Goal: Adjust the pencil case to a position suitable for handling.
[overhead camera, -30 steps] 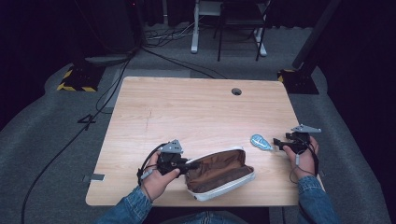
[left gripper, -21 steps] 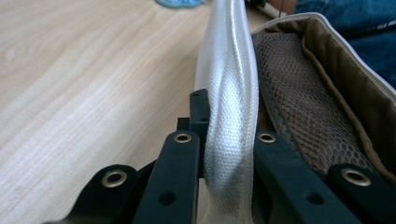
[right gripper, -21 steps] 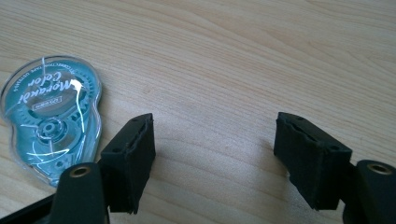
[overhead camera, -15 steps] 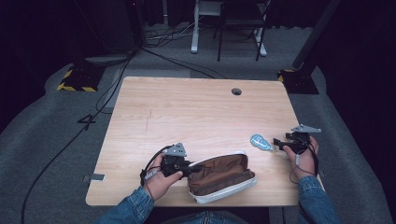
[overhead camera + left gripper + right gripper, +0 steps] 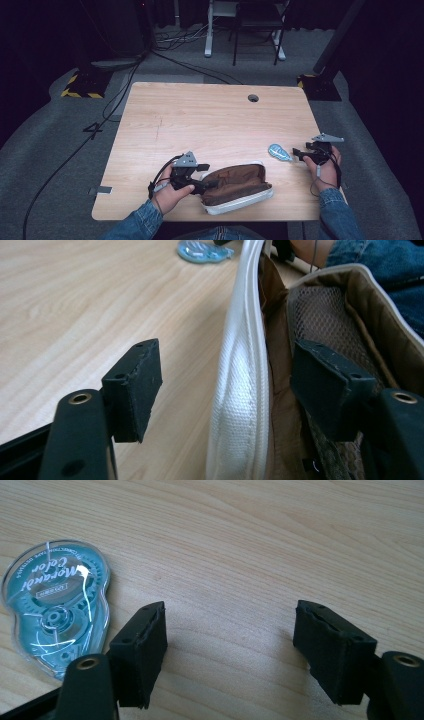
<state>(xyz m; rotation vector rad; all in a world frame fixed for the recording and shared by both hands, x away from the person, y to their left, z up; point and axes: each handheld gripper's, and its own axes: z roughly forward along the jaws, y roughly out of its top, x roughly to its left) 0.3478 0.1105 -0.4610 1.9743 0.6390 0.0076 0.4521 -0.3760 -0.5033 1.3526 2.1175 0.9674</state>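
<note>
With both jaw pairs spread wide and holding nothing, I read this as the set-up step before loading the pouch. It lies unzipped at the near edge of the table, brown lining and mesh pocket showing, white piping along its rim.

Left gripper: at the pouch's left end. Its own view shows the white rim standing between the two pads, one pad outside on the wood, the other inside against the lining. Not yet pinched.

Right gripper: low over the table just beside the blue correction-tape dispenser. The dispenser sits off to the side of the jaws, not between them.

Next move, as I judge it: close left on the rim to hold the mouth open; shift right sideways until the dispenser sits between the pads, then pinch across its narrow body.
</note>
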